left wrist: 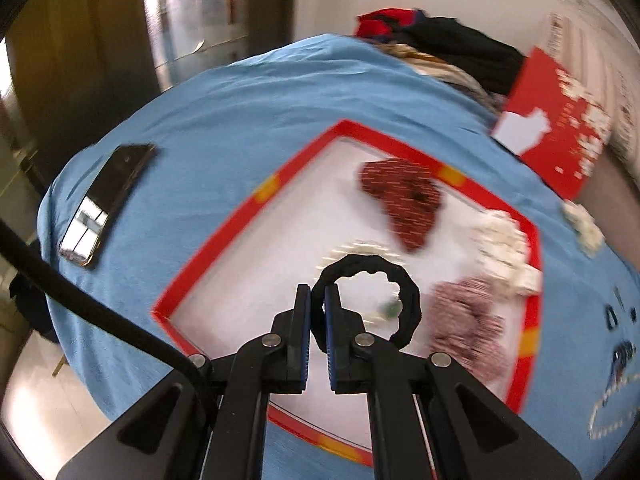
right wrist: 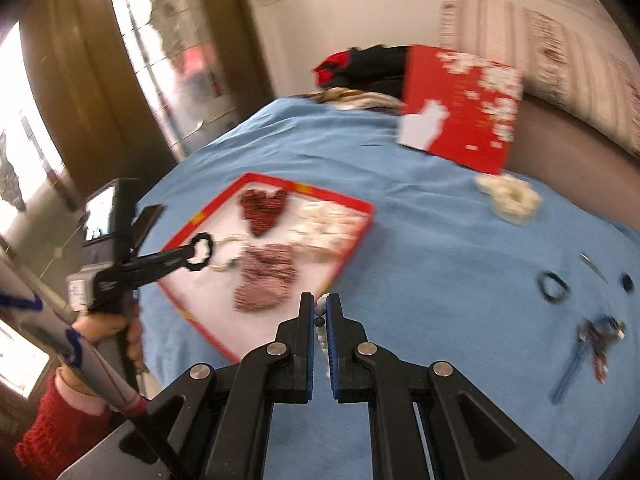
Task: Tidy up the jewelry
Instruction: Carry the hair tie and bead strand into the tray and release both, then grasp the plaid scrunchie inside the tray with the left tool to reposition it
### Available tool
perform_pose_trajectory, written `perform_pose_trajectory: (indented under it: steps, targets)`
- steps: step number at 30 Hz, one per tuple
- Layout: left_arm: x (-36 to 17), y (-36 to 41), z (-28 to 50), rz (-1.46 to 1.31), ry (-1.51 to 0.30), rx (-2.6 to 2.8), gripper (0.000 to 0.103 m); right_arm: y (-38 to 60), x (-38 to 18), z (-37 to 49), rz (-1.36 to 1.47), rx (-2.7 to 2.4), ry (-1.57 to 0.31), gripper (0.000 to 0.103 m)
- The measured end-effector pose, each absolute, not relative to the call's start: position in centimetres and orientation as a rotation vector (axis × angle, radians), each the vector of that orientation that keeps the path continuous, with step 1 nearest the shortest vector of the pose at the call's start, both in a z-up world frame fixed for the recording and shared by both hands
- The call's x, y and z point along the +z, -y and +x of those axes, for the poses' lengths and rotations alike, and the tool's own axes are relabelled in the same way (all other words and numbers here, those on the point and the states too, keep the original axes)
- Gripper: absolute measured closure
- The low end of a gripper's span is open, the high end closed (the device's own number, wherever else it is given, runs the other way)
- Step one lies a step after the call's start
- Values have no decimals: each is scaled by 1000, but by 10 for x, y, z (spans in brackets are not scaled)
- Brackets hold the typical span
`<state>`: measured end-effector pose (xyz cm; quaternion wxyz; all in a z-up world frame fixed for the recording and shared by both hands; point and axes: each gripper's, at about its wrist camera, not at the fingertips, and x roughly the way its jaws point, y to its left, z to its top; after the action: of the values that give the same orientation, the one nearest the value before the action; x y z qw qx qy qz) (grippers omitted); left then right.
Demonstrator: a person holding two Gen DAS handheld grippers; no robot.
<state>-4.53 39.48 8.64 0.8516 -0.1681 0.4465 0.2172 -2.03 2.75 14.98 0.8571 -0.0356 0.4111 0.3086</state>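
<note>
No legible text; red box (right wrist: 464, 108) print blurred.

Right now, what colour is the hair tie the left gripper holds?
Black. The hair tie in the left gripper shows best in the left wrist view.

A black ring-shaped hair tie (left wrist: 366, 300) hangs pinched at its rim between closed jaws, low in the centre of the left wrist view, above a shallow red-rimmed tray (left wrist: 256, 196) with a white floor. In the tray lie a dark red scrunchie (left wrist: 404, 200), a pink striped scrunchie (left wrist: 468, 320) and a blurred cream beaded piece (left wrist: 500, 248). In the right wrist view a white bead strand (right wrist: 321, 328) sits clamped at lower centre; a cream scrunchie (right wrist: 510, 198) lies upper right, a black ring (right wrist: 554, 286) at right.
</note>
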Motion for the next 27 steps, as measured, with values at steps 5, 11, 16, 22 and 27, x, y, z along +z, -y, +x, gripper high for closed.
perform_pose_trajectory:
  steps: [5,11,16,22,27]
  targets:
    - [70,-419,-42,-400,-964,507,97,-91,135,-16,-114,743,-917,97]
    - [68,-427,-35,-407,-949,552,96,-149,106,-14,-66,838,-1005,97]
    - [71,-432,-40,-431,-931,571,88,-148,71,-13,-91,798,-1075,96]
    - [77,-429,-42,-437,-905,569,78,-127,50,-4,-87,746,-1129,96]
    - [83,-423,-44,-422,-873,579,69,-121,58,-5,-96,739,-1106,76]
